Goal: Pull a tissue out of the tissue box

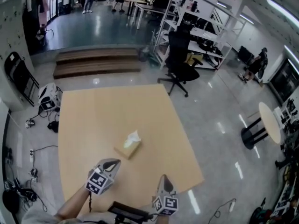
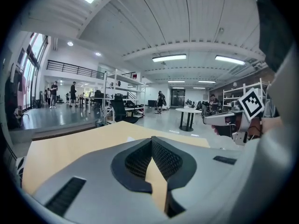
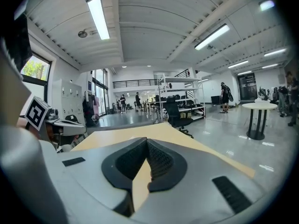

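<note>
In the head view I saw one tissue box (image 1: 128,149) near the middle of the tabletop (image 1: 93,115), with one white tissue (image 1: 133,136) standing out of its top. My two grippers sat at the near edge, the left gripper (image 1: 111,163) near the box and the right gripper (image 1: 163,178) further off. Only this view showed the box. In the left gripper view the jaws met at their tips, empty. The right gripper view showed the same: closed, holding nothing.
</note>
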